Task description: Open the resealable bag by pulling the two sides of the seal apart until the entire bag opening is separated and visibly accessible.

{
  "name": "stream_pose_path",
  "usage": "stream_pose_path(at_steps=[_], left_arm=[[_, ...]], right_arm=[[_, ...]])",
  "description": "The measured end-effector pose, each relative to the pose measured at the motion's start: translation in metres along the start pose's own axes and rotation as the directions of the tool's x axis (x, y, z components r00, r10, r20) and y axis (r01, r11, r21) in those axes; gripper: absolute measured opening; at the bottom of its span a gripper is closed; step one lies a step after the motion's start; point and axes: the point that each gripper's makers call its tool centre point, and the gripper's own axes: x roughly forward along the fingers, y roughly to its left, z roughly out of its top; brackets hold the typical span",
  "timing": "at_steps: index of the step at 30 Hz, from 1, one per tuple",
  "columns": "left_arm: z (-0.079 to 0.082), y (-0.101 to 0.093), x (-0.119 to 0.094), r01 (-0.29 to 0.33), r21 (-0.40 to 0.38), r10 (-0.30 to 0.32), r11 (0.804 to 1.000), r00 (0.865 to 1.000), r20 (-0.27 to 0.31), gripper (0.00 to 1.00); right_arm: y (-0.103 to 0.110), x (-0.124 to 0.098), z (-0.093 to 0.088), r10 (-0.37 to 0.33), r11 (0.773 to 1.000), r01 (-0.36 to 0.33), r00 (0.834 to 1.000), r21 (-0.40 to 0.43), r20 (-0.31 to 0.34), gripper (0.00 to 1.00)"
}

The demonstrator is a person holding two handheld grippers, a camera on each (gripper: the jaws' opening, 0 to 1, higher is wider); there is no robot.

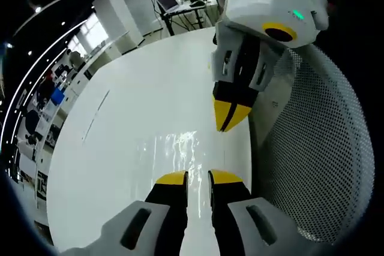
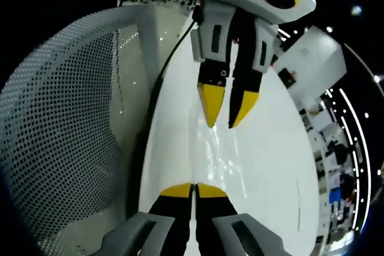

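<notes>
Both views look along a white bench, where a clear resealable bag lies flat between the two claws; it shows mainly as glinting wrinkles, also seen in the right gripper view. A white perforated mesh chair back stands at the bench edge.

The left claw has its yellow tips slightly parted, with the bag film running up between them; whether it truly pinches the film I cannot tell. The right claw is pressed together, apparently on the bag's near edge.

The step looks like taking hold of the two seal sides; the opening is not visibly parted. The next move calls for a firm pinch on each lip, then drawing the claws apart along the seal.
</notes>
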Motion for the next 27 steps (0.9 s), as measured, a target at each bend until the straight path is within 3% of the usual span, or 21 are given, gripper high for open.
stream_pose_path(at_steps=[19,27], left_arm=[[-0.021,-0.010,0.025,0.068,-0.062,-0.073,0.996,0.994,-0.080,0.03],[-0.021,-0.007,0.024,0.053,-0.112,-0.060,0.992,0.996,-0.062,0.00]], right_arm=[[-0.006,0.000,0.012,-0.013,1.000,0.014,0.999,-0.018,0.029,0.00],[-0.008,0.001,0.013,-0.032,0.999,0.032,0.999,0.017,0.025,0.00]])
